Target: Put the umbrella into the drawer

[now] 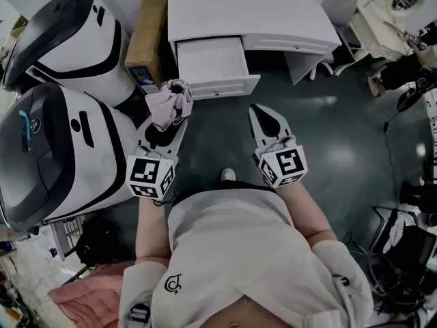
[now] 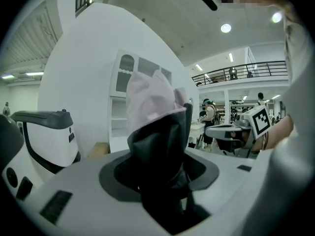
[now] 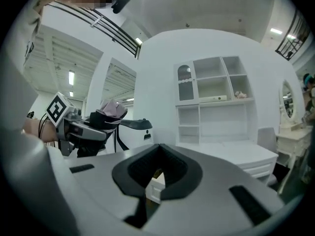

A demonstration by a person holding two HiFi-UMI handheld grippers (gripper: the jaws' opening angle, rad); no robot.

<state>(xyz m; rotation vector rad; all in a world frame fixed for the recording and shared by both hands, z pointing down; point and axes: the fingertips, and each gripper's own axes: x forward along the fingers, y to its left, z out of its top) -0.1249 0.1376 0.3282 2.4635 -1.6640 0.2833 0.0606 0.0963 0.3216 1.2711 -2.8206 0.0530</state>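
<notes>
Umbrella (image 1: 172, 103): folded, pink, clenched in the left tool (image 1: 166, 127), with the pink end sticking out past the jaw tips. Right tool (image 1: 268, 123): jaws closed together, nothing between them. Drawer (image 1: 225, 86) stands pulled out of the white counter (image 1: 273, 16), ahead and slightly right of the umbrella, well apart. Left hand is the nearer one. Umbrella's long axis seems to run along the tool, toward the drawer. White machine (image 1: 61, 149) crowds the left side. Floor ahead looks open.
</notes>
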